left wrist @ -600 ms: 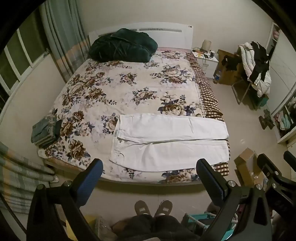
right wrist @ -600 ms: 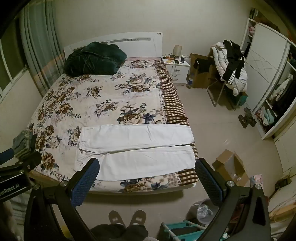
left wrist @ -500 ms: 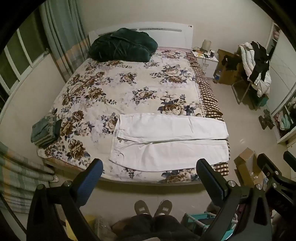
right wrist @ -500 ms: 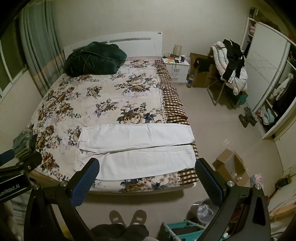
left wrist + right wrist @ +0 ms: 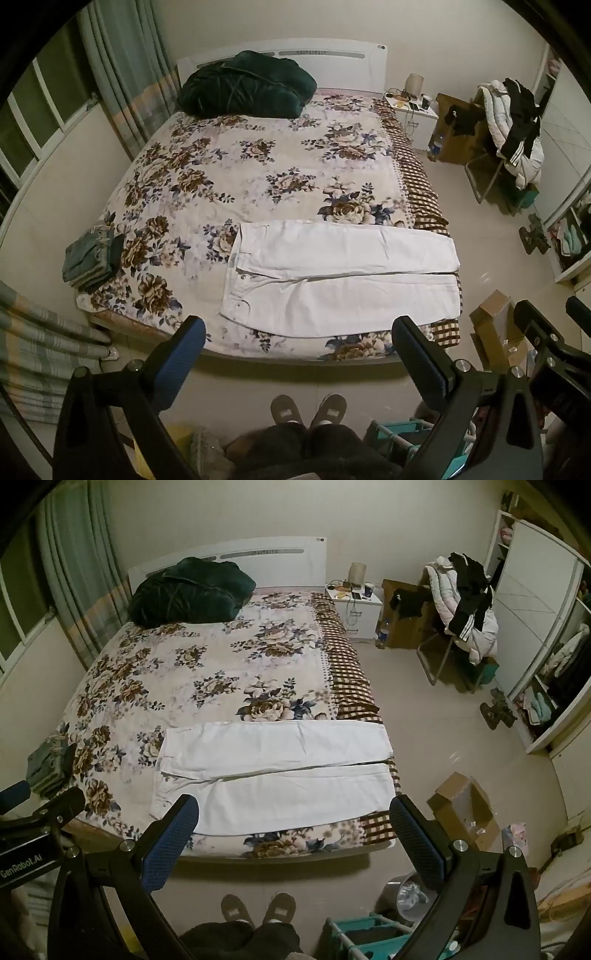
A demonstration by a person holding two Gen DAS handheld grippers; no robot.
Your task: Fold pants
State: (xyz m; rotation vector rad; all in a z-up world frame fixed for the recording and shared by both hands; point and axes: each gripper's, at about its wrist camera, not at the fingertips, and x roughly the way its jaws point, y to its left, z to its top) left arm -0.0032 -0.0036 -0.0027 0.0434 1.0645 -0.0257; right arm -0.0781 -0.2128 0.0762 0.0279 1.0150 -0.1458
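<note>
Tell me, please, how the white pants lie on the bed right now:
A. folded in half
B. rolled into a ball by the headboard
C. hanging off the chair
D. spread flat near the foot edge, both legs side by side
D: the white pants lie flat on the floral bed, legs parallel, near the foot edge.

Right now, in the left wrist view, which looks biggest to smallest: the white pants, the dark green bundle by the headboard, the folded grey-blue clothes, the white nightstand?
1. White pants laid flat on the bed.
2. Dark green bundle, though it lies farther away, so it may be bulkier than it looks.
3. Folded grey-blue clothes and white nightstand look alike; the nightstand is farther off, so unranked.
</note>
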